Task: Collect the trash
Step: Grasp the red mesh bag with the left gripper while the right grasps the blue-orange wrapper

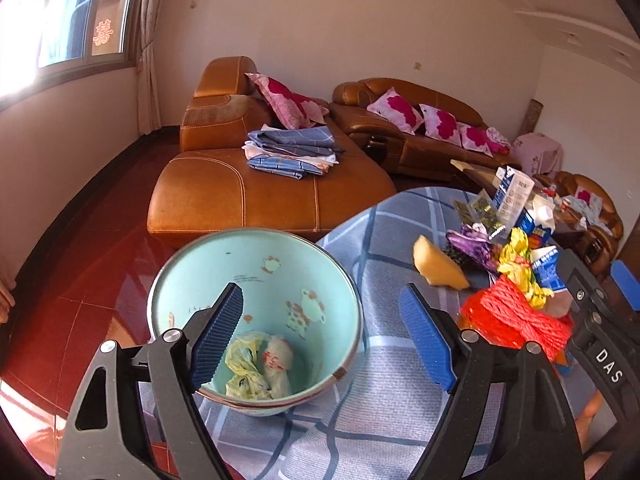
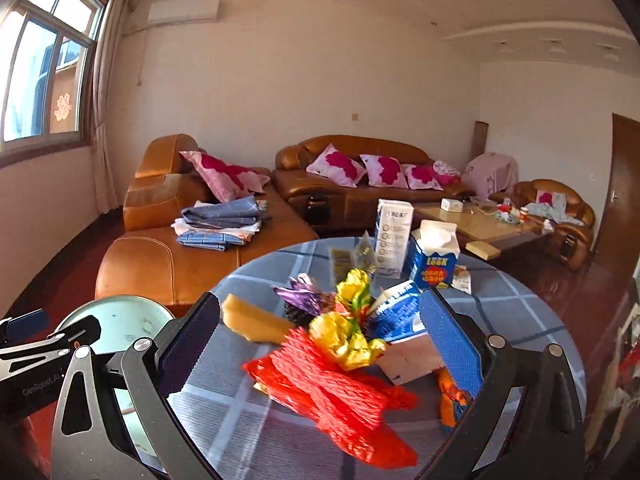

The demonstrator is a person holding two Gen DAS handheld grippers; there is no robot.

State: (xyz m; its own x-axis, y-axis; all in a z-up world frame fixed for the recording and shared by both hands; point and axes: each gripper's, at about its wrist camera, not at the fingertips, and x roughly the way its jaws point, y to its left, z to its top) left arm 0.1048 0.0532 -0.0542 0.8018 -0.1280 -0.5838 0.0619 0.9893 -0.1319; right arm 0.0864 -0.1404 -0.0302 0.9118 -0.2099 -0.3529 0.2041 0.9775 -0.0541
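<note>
My left gripper (image 1: 322, 336) gapes wide and empty above the pale-blue cartoon-printed bin (image 1: 256, 320), where crumpled yellow and white wrappers (image 1: 256, 368) already lie. My right gripper (image 2: 320, 344), jaws fully spread, grips nothing as it frames the red plastic mesh bag (image 2: 340, 392) on the blue checked tabletop (image 2: 520, 312). Beyond sits crumpled yellow foil (image 2: 348, 336). I reckon it's the next pickup: lower, close on the mesh.
</note>
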